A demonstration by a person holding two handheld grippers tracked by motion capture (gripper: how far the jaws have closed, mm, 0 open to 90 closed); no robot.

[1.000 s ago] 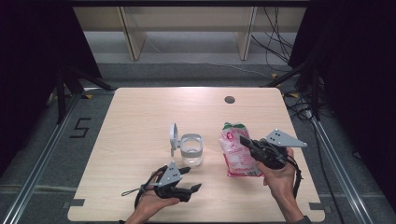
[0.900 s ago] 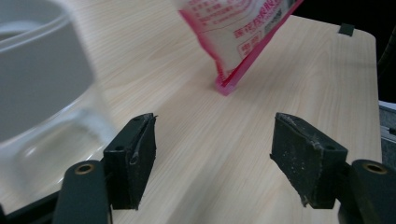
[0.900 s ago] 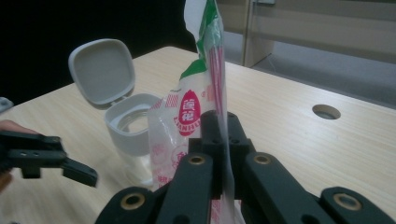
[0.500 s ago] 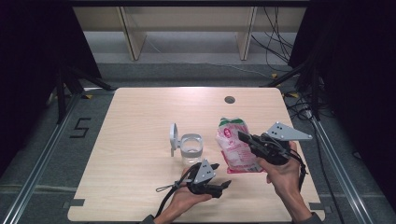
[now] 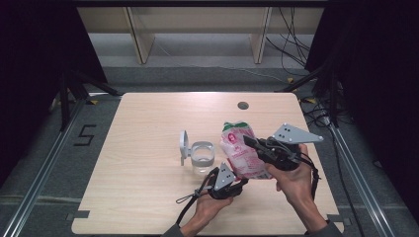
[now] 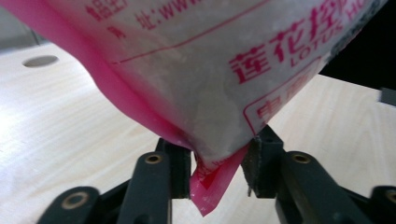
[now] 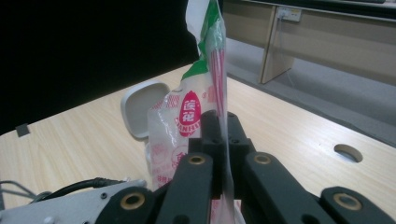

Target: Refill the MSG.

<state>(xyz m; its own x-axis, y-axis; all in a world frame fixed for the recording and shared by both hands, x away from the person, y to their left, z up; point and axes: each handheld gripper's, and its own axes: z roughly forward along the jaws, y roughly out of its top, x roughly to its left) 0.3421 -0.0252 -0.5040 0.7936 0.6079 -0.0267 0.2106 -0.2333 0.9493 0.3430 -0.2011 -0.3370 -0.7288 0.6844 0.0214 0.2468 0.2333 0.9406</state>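
While pinched by the right tool beside the open jar, bag hangs lifted. Bottom corner just clamped by closing left tool. Pouring still ahead.

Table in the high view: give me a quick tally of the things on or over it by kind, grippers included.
Grippers: 2 (left gripper, right gripper)
Pink-and-white bags: 1 (bag)
Clear jars, lid open: 1 (jar)
Total: 4
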